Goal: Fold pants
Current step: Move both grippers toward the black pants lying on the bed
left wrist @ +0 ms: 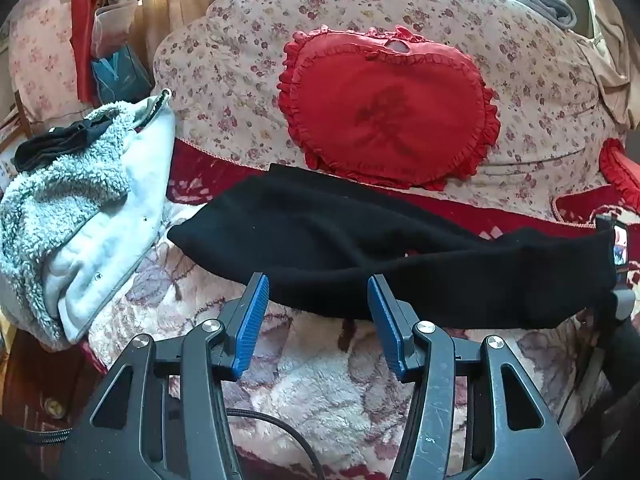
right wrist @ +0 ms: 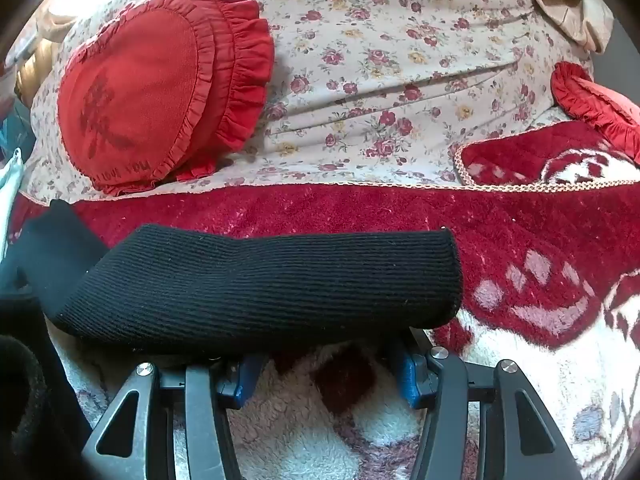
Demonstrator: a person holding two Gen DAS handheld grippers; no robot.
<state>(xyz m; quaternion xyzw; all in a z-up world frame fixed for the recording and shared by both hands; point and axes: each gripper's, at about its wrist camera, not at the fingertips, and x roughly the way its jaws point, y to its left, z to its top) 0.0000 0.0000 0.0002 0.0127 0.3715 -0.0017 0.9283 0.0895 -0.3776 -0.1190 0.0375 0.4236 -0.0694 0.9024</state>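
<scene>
The black knitted pants (left wrist: pixel 320 248) lie stretched out on the fluffy red and white blanket (left wrist: pixel 320 392). The left gripper (left wrist: pixel 318 300) is spread wide, its tips at the near edge. The cloth covers the right gripper (right wrist: pixel 320 344); its grip can't be told. A red heart-shaped frilly pillow (left wrist: pixel 388 108) sits farther ahead.

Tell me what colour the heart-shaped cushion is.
Red, with a frilled edge; the heart-shaped cushion shows best in the left wrist view.
</scene>
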